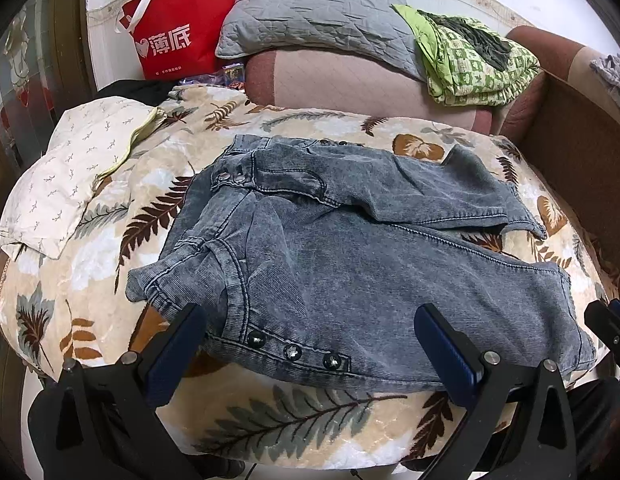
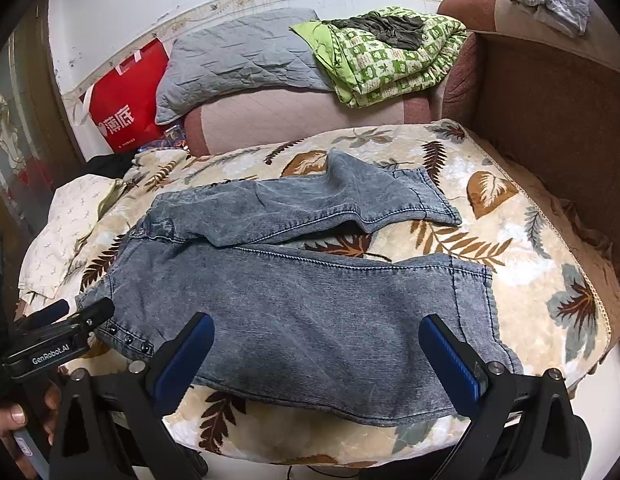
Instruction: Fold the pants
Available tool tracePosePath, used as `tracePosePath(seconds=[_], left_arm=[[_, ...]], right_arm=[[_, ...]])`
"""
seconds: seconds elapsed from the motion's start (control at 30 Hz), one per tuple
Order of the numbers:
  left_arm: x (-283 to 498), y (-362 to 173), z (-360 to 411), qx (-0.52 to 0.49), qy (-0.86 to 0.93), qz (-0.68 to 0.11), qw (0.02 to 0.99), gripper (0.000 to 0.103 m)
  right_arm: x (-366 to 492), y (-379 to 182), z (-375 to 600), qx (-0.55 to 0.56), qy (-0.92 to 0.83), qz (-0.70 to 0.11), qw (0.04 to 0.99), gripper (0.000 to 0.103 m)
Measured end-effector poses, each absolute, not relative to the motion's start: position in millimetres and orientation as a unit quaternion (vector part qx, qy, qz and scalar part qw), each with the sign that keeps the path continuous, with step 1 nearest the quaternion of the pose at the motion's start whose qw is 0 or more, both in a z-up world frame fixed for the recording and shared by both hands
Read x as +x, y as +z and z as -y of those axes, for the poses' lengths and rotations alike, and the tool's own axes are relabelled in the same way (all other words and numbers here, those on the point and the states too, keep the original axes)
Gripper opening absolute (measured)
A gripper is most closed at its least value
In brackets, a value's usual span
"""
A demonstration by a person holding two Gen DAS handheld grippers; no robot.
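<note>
Grey-blue denim pants point(image 1: 342, 264) lie spread on a leaf-patterned blanket point(image 1: 109, 264), waist to the left, both legs running right and apart. The near leg lies flat; the far leg point(image 2: 310, 204) is rumpled. My left gripper point(image 1: 310, 320) is open over the near waist edge by the studs point(image 1: 291, 352), holding nothing. My right gripper point(image 2: 318, 332) is open over the near leg point(image 2: 310, 312), close to its hem point(image 2: 474, 304), holding nothing. The left gripper also shows in the right wrist view point(image 2: 65, 320), at the waist corner.
A white patterned cloth point(image 1: 69, 172) lies on the blanket's left. Behind are a pink sofa point(image 1: 350, 84) with a grey pillow point(image 1: 318, 12), a green quilt point(image 1: 474, 60) and a red bag point(image 1: 173, 28). A brown armrest point(image 2: 550, 120) stands to the right.
</note>
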State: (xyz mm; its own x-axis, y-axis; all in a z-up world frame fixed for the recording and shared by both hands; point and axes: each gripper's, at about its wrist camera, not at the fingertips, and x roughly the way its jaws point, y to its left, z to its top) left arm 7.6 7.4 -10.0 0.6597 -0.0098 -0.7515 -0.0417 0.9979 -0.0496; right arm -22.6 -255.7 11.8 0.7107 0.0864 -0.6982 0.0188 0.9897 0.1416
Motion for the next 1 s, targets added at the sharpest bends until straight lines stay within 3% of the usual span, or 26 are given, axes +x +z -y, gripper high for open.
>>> tracePosePath(seconds=[1.0], left_arm=[[8.1, -10.7, -8.0, -0.033, 0.006, -0.416, 0.909, 0.103]], right_arm=[[-21.2, 12.4, 253.2, 0.068, 0.022, -0.379, 0.923, 0.103]])
